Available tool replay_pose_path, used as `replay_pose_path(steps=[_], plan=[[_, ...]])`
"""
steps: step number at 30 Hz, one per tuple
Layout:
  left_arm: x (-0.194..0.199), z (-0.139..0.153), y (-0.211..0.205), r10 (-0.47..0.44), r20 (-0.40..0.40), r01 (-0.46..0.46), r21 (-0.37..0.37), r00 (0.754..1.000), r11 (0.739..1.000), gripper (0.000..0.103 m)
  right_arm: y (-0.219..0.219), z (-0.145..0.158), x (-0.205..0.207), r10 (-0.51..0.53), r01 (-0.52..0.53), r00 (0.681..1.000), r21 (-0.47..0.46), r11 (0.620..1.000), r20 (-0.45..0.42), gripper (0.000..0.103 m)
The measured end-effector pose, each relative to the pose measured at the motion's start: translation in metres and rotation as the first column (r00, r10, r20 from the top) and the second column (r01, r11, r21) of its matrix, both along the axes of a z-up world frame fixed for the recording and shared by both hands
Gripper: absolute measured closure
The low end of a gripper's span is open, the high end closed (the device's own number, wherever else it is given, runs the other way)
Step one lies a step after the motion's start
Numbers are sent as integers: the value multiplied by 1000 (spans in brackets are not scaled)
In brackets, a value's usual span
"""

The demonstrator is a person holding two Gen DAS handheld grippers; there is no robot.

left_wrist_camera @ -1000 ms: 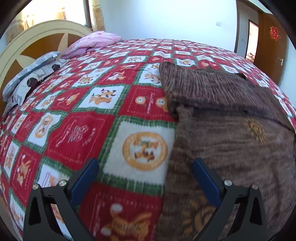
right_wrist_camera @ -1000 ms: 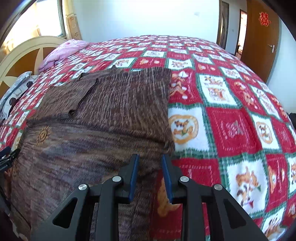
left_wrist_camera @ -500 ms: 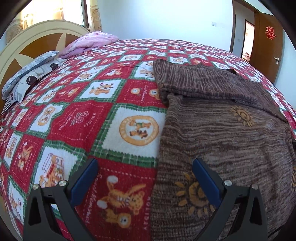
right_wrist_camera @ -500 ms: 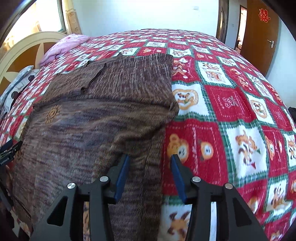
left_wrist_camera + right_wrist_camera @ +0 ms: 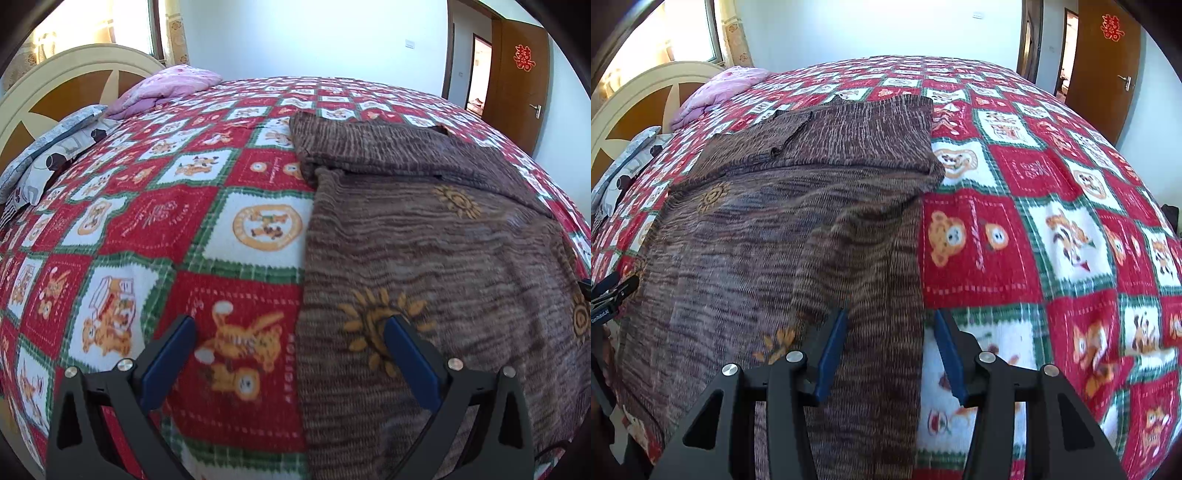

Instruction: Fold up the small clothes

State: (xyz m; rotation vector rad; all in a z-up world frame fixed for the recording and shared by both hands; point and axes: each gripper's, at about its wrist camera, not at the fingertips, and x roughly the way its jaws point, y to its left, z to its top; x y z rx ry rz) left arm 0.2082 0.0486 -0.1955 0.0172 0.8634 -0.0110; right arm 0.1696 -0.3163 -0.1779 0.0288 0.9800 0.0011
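While the brown sweater [image 5: 783,229] lies flat on the bed [image 5: 1052,229], sleeves seemingly folded in, right gripper [image 5: 890,347] jaws are opening over its right edge, left gripper [image 5: 288,354] wide, empty. Next: pinch the hem, fold upward.

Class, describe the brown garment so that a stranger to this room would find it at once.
Start at the bed with its red, white and green cartoon quilt. On it lies the garment, spread flat, its far end folded back. It is the only brown striped knit there, dotted with small orange suns, unlike the pink bedding by the headboard.
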Motion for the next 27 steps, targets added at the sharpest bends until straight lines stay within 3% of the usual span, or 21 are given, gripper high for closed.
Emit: replay_pose_path(steps=[11, 20, 27], plan=[[-45, 5, -17, -85, -22, 85, -20, 996, 996, 0, 7, -4, -39, 31, -32, 999, -30, 999, -32, 49], [-70, 7, -14, -110, -35, 108, -54, 993, 993, 0, 3, -6, -62, 36, -36, 999, -2, 999, -31, 49], [-88, 3, 5, -81, -68, 71, -132, 994, 989, 26, 4, -1, -72, 43, -43, 999, 3, 999, -19, 49]])
